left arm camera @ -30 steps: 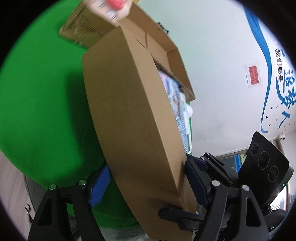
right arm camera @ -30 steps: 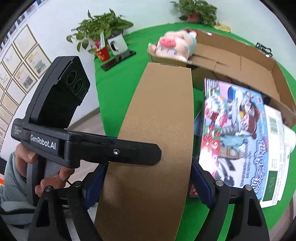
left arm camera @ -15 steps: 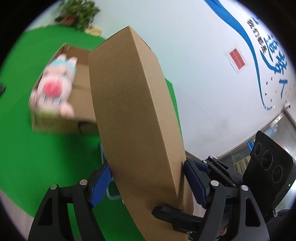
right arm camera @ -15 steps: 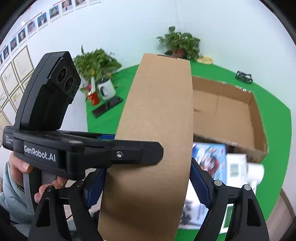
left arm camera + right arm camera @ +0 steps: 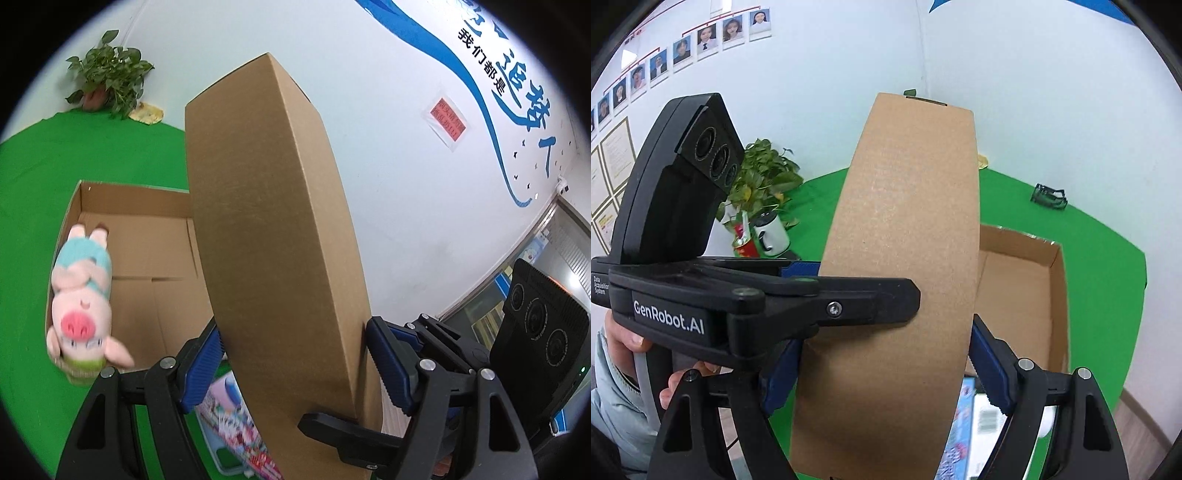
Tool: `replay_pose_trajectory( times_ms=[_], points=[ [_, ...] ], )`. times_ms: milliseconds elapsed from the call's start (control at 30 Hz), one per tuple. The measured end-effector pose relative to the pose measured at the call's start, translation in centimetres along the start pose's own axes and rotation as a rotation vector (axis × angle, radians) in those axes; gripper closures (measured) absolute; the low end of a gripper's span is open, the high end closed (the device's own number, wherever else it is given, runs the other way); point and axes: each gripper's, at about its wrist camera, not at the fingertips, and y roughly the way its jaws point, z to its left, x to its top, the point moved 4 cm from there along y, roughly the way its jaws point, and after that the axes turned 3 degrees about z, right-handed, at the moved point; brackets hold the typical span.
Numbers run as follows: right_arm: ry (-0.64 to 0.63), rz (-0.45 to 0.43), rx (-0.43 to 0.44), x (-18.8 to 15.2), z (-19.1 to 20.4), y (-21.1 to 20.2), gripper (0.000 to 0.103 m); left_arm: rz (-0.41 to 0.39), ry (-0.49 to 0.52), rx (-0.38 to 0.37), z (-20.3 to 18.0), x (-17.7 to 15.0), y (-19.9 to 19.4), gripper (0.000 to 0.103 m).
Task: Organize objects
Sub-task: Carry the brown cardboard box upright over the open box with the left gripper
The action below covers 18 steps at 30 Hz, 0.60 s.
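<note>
Bright even indoor light; heavy fisheye distortion, black corners; plush pig [image 5: 83, 314] blurred.

A pale white wall [image 5: 369, 110] carries a sweeping blue painted ribbon with blue Chinese characters [image 5: 517, 92] and a small red paper notice [image 5: 448, 119], with a grey-framed glass door [image 5: 546, 258] at its far end. The adjoining wall holds a row of framed portrait photographs [image 5: 683, 48] above framed certificates [image 5: 613, 147]. The bench is covered in a bright green cloth [image 5: 1100, 266], with leafy green potted plants [image 5: 107, 72] at its back edge and pale wood-look floor [image 5: 1141, 432] beyond its corner.
</note>
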Motion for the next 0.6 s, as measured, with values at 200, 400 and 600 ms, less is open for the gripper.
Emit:
replay_pose_trajectory(
  times_ms=[200, 400, 600],
  points=[
    [0.013, 0.025, -0.005, 4.4, -1.7, 0.0, 0.023, -0.005, 0.011, 0.004, 0.1, 4.0, 0.5, 0.028],
    [0.071, 0.043, 0.022, 7.9, -3.1, 1.8, 0.023, 0.02, -0.022, 0.025, 2.1, 7.7, 1.8, 0.028],
    [0.134, 0.068, 0.057, 9.8, -4.2, 4.9, 0.023, 0.052, -0.04, 0.056, 4.8, 9.4, 3.7, 0.028]
  ],
)
